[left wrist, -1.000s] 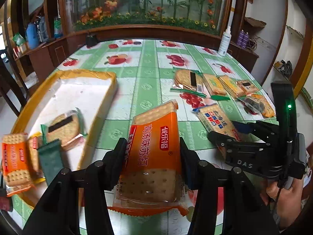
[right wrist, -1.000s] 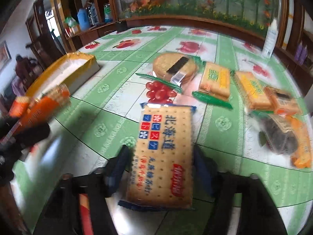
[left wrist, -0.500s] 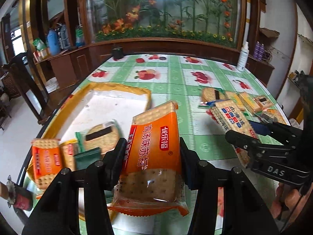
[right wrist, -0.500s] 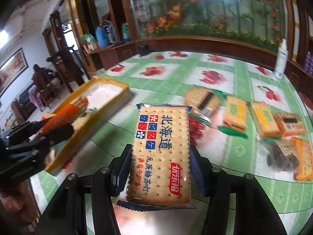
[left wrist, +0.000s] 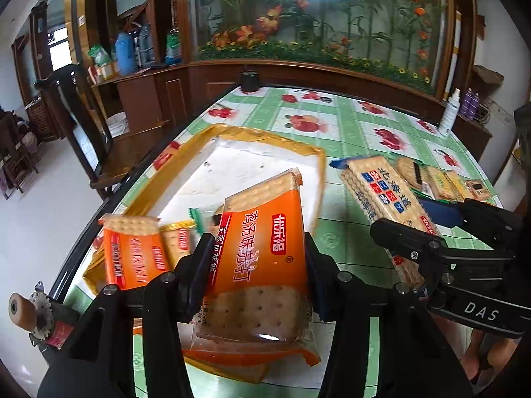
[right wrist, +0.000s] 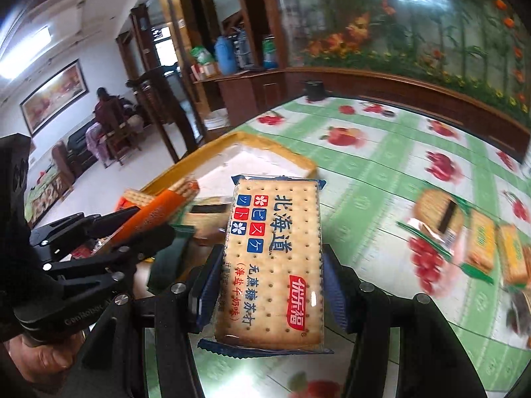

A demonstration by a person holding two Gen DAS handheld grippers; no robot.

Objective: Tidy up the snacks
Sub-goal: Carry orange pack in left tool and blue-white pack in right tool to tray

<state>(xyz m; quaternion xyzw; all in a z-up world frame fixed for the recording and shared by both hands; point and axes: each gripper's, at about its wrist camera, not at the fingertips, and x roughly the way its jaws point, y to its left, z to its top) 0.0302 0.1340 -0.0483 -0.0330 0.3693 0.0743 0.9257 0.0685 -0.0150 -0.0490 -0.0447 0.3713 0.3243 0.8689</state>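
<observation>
Left wrist view shows the left claw (left wrist: 257, 265) clamped on an orange cracker packet (left wrist: 262, 258), held in the air over the near end of the yellow tray (left wrist: 232, 132) at the counter's (left wrist: 348, 126) left edge. The right claw (right wrist: 270, 285) is clamped on a blue-trimmed cracker packet (right wrist: 273, 258), also aloft, between the tray and the loose snacks (right wrist: 464, 232) toward the counter's right edge. Both packets look light, with slick film and brittle crackers inside, so holding them by the long side edges with gentle pressure seems wise. Both claws slant down toward the counter, side by side, each held in a hand (right wrist: 36, 358).
</observation>
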